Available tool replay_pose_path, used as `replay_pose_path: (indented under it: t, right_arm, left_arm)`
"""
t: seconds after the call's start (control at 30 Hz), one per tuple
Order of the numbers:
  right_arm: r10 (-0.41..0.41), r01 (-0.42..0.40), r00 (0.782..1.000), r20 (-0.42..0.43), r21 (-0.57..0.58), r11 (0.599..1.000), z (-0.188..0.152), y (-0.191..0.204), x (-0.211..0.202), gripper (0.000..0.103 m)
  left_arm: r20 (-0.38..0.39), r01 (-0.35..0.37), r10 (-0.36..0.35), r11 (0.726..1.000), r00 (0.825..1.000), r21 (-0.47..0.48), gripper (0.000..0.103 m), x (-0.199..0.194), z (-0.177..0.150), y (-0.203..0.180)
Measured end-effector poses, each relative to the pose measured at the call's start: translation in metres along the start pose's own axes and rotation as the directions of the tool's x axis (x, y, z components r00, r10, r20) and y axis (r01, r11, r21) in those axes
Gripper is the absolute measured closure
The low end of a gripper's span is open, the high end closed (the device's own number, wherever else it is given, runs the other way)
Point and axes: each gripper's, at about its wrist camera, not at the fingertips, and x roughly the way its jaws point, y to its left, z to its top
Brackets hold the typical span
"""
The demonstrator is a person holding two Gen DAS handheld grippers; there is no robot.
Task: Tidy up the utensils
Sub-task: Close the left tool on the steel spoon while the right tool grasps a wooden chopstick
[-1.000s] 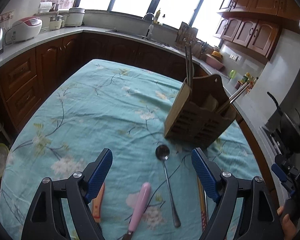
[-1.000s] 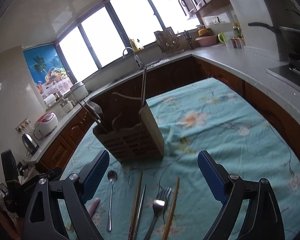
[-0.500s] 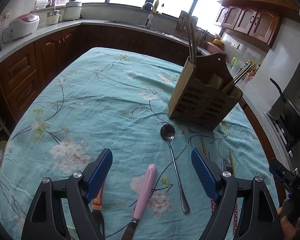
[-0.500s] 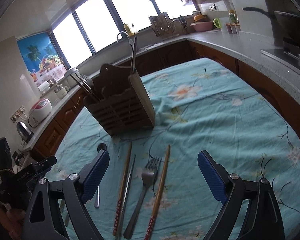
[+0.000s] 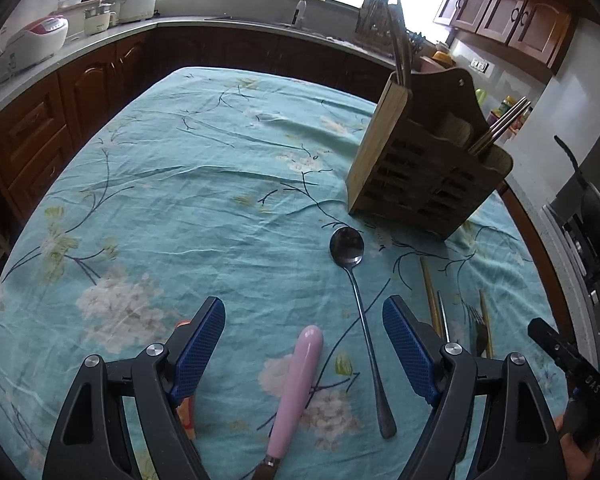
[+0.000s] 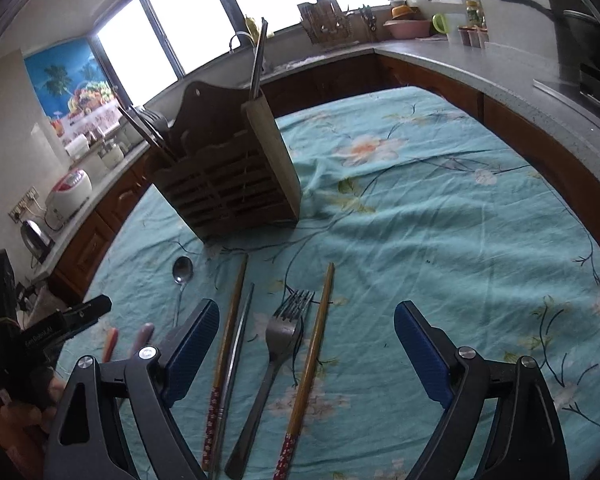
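Your right hand-held gripper (image 6: 306, 342) had its jaws apart, just narrowing, nothing gripped; the fork (image 6: 278, 350) lay between them on the counter (image 6: 440, 220), long axis 12-to-6, tines at 12 toward the wooden holder (image 6: 228, 184). Your left hand-held gripper (image 5: 304, 344), also apart and empty, straddled the pink-handled knife (image 5: 300, 380); spoon (image 5: 358, 304) at its 1 o'clock. Right was nearer the fork and chopsticks (image 6: 310, 360).
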Motion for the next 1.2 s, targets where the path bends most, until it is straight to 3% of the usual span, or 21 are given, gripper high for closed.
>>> replay_pose_path:
  t: [0.53, 0.87, 1.0, 1.17, 1.2]
  right_arm:
    - [-0.051, 0.048, 0.993, -0.104, -0.03, 0.998, 0.014, -0.001, 0.045, 0.055]
    - [-0.072, 0.068, 0.985, -0.16, -0.029, 0.997, 0.015, -0.003, 0.071, 0.058]
    - [-0.094, 0.087, 0.982, -0.165, -0.051, 0.995, 0.015, -0.001, 0.076, 0.059]
    - [-0.134, 0.121, 0.977, -0.168, -0.085, 0.989, 0.02, 0.004, 0.083, 0.066]
    - [-0.139, 0.125, 0.976, -0.169, -0.09, 0.988, 0.02, 0.005, 0.085, 0.067]
  left_arm:
    - [-0.083, -0.03, 0.038, 0.994, 0.996, 0.101, 0.023, 0.069, 0.039, -0.029]
    - [-0.141, -0.031, 0.052, 0.989, 0.989, 0.148, 0.026, 0.121, 0.047, -0.045]
    - [-0.124, -0.043, 0.065, 0.984, 0.99, 0.175, 0.027, 0.128, 0.047, -0.051]
    - [-0.111, -0.062, 0.085, 0.978, 0.99, 0.201, 0.051, 0.129, 0.047, -0.056]
    - [-0.109, -0.065, 0.089, 0.977, 0.99, 0.205, 0.051, 0.129, 0.047, -0.057]
